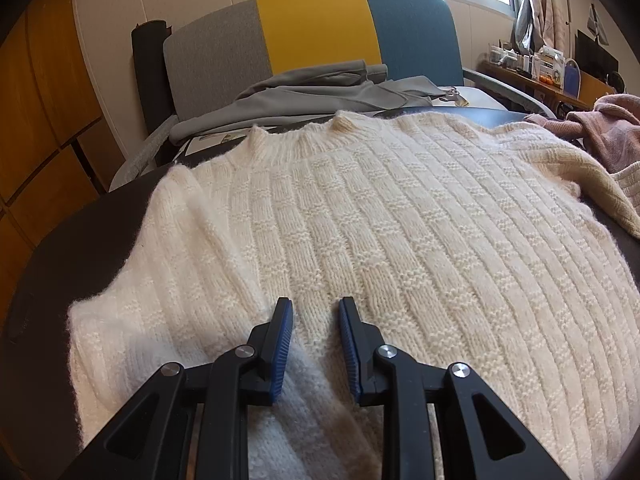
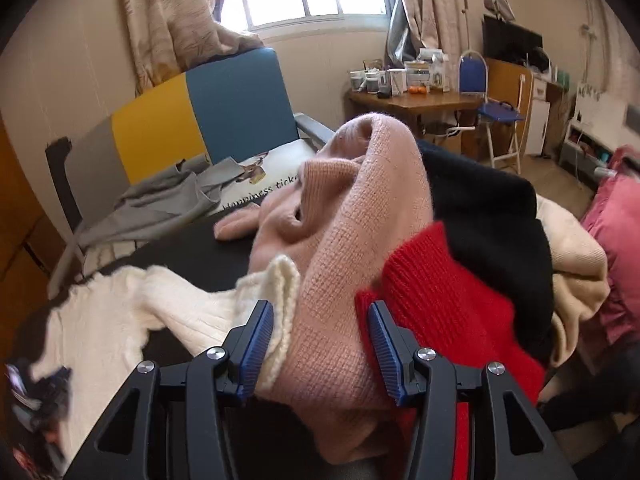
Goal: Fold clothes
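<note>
Your left gripper (image 1: 316, 310) hovered low over the cream sweater (image 1: 380, 232), jaws parted with only knit showing in the gap — nothing pinched. The sweater lay spread flat on the dark tabletop (image 1: 80, 248), collar pointing away toward the chair (image 1: 320, 28), where a grey garment (image 1: 320, 92) was draped on the seat. Your right gripper (image 2: 320, 316) had its jaws wide apart around a fold of the pink knit (image 2: 352, 240); the blue pads did not visibly press it. A cream cuff (image 2: 280, 292) sat against the left pad. Beside the pink knit — a red knit (image 2: 440, 300) and a black garment (image 2: 492, 224), heaped together.
</note>
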A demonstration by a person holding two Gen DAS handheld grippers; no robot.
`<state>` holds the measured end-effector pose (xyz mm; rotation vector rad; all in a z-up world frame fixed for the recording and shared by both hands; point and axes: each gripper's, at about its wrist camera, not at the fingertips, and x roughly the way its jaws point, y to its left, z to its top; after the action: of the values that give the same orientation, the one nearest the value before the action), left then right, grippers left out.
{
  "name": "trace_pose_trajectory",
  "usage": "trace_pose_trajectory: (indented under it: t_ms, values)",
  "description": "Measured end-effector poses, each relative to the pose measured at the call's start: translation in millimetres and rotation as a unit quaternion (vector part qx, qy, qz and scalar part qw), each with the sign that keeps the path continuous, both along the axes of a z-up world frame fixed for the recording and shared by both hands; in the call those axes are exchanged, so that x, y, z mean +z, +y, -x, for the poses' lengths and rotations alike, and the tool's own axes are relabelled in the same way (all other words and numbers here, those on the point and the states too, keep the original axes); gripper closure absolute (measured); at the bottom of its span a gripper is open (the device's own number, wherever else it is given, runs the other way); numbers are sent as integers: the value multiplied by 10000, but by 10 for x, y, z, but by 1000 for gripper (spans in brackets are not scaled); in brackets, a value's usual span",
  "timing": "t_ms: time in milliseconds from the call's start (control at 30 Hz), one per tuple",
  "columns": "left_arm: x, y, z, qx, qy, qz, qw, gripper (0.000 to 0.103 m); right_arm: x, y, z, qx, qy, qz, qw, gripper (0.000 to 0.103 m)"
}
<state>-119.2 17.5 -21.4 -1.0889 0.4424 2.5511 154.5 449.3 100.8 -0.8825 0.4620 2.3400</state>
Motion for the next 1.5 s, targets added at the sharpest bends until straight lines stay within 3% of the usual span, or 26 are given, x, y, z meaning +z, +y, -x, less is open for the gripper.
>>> trace_pose_trajectory:
  t_ms: [200,267,367,433,500,600,767,800,933,1133,1200,1300,1400,1500]
  values:
    - [-5,27,-23,6,50,83,10000,79,22,-218,114,142,123,-378,9991,54]
    - [-7,31,-26,8,51,84,10000,79,-61,-268,228,238,-176,-448,9986,55]
    - [-7,27,-26,8,52,82,10000,79,-117,-298,341,366,-401,-694,9961,80]
    - [-7,25,-26,7,56,91,9999,79,-105,-330,390,494,-465,-939,9933,84]
    - [-5,23,-27,6,58,96,9999,79,27,-324,380,539,-382,-1173,9909,97]
    - [-4,22,-30,6,56,92,9999,79,298,-195,389,455,-269,-1559,9864,97]
    - [-8,30,-29,4,64,108,9999,79,620,311,431,-42,-8,-1707,9853,97]
    - [-9,31,-29,3,65,111,9999,79,646,421,448,-194,-1,-1755,9843,103]
    - [-12,40,-30,-1,73,131,9999,79,541,846,527,-641,-174,-1683,9835,103]
    - [-17,46,-19,1,59,106,9999,79,340,636,449,-923,-14,-1750,9802,99]
    - [-16,44,-17,-2,55,109,9999,79,407,237,365,-765,539,-1870,9779,82]
    - [56,-29,-51,-4,44,45,10000,79,348,-467,485,155,977,-1682,9808,60]
    - [216,-209,-124,-8,29,-150,9999,79,51,-1247,797,1482,1002,-1050,9783,60]
    - [375,-389,-198,-12,14,-345,9994,79,-417,-2040,1230,2629,726,-233,9618,62]
